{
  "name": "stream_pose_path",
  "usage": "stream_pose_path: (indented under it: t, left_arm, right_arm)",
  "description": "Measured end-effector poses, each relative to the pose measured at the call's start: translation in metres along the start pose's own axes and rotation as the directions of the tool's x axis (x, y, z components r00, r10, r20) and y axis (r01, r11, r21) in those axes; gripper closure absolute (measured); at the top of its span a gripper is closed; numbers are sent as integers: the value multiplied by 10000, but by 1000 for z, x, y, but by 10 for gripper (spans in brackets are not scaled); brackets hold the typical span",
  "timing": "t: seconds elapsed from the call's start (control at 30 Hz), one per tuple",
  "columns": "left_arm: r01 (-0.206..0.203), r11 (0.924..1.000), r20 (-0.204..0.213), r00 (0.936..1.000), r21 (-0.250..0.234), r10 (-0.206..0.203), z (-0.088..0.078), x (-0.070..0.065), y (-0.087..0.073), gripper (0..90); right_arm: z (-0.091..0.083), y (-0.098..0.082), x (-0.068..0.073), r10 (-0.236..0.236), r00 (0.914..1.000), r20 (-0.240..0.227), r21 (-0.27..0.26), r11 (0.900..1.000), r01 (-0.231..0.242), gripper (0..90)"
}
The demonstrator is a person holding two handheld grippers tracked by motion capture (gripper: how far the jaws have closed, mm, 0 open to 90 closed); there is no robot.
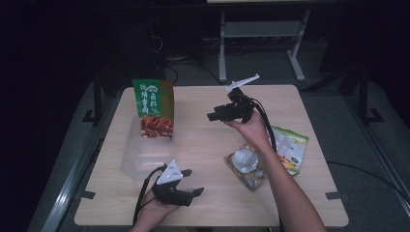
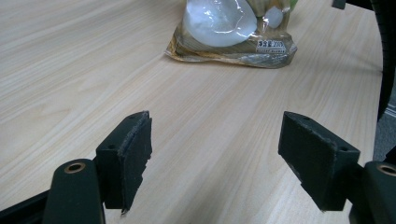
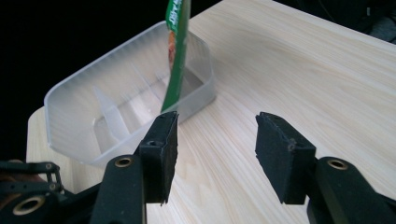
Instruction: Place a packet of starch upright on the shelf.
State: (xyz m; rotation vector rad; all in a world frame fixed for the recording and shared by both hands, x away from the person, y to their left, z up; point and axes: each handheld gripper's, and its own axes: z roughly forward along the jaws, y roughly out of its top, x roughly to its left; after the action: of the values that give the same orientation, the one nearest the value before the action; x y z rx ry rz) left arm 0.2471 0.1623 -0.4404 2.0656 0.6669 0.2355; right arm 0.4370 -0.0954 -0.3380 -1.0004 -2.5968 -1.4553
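A tall green snack bag (image 1: 153, 106) stands upright in the far end of a clear plastic container (image 1: 145, 157) at the table's left. In the right gripper view the bag (image 3: 176, 56) shows edge-on, with the container (image 3: 93, 98) just past the jaws. My right gripper (image 1: 211, 116) hovers over the middle back of the table and points left toward the bag. It is open (image 3: 217, 120) with nothing between the pads. My left gripper (image 1: 192, 182) rests near the front edge, open (image 2: 215, 123) and empty, facing a clear bag (image 2: 229, 28) of white lumps.
The clear bag (image 1: 246, 164) lies right of centre, partly under the right forearm. A green and white packet (image 1: 290, 147) lies beside it toward the right edge. Bare wood spans the table's middle (image 1: 203, 145). Dark floor and a metal stand lie beyond the far edge.
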Motion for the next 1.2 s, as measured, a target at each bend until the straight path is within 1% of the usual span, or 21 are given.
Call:
stream_pose_path:
  t: [0.03, 0.1, 0.13, 0.17, 0.27, 0.37, 0.43, 0.47, 0.6, 0.67, 0.83, 0.93, 1.0, 1.03, 1.2]
  left_arm:
    - [-6, 10000, -12, 10000, 7, 6, 0, 0, 0, 255]
    - [-22, 10000, -20, 10000, 31, 22, 0, 1, 0, 255]
    - [-19, 10000, -24, 10000, 30, 19, 0, 1, 0, 255]
    - [-105, 9999, -43, 9999, 43, 105, 0, 1, 0, 255]
    - [-87, 9999, -34, 10000, 88, 88, 0, 1, 0, 252]
    - [-87, 10000, -20, 10000, 19, 87, 0, 0, 0, 252]
    - [-95, 10000, -12, 10000, 16, 95, 0, 1, 0, 252]
    - [-92, 10000, -12, 10000, 14, 92, 0, 1, 0, 253]
    - [-91, 10000, -7, 10000, 12, 91, 0, 1, 0, 252]
    - [-130, 9999, -15, 9999, 30, 130, 0, 0, 0, 252]
    - [-65, 10000, -11, 10000, -2, 65, 0, 1, 0, 252]
    - [-5, 10000, -12, 10000, -54, 5, 0, 1, 0, 252]
    - [-34, 10000, -18, 10000, 24, 34, 0, 0, 0, 252]
    - [-110, 9999, -29, 9999, 74, 110, 0, 1, 1, 252]
    - [-71, 10000, 16, 10000, 55, 71, 1, 0, 1, 252]
  right_arm:
    - [-4, -3, -2, 116, 9999, -7, 51, 9999, -116, 477]
    - [-8, -6, -4, 186, 9998, 34, 141, 9997, -186, 475]
    - [-12, -9, -5, 221, 9997, 129, 92, 9997, -223, 476]
    - [-14, -11, -5, 181, 9997, 179, 29, 9998, -181, 476]
    - [-22, -18, -7, 331, 9992, 232, 126, 9994, -334, 466]
    - [-30, -25, -7, 379, 9988, 306, 355, 9986, -390, 461]
    - [-36, -30, -6, 343, 9984, 455, 235, 9991, -354, 463]
    - [-39, -33, -7, 437, 9979, 478, 283, 9986, -451, 460]
    - [-48, -40, -7, 569, 9970, 523, 347, 9977, -587, 453]
    - [-53, -43, -6, 510, 9967, 630, 237, 9983, -525, 455]
    - [-62, -50, -7, 583, 9955, 743, 285, 9978, -606, 453]
    - [-68, -56, -8, 786, 9935, 828, 226, 9965, -807, 454]
    - [-72, -61, -9, 795, 9929, 882, 279, 9962, -822, 453]
    - [-75, -63, -9, 764, 9929, 917, 279, 9965, -792, 454]
    - [-87, -76, -9, 827, 9901, 1136, 317, 9957, -868, 455]
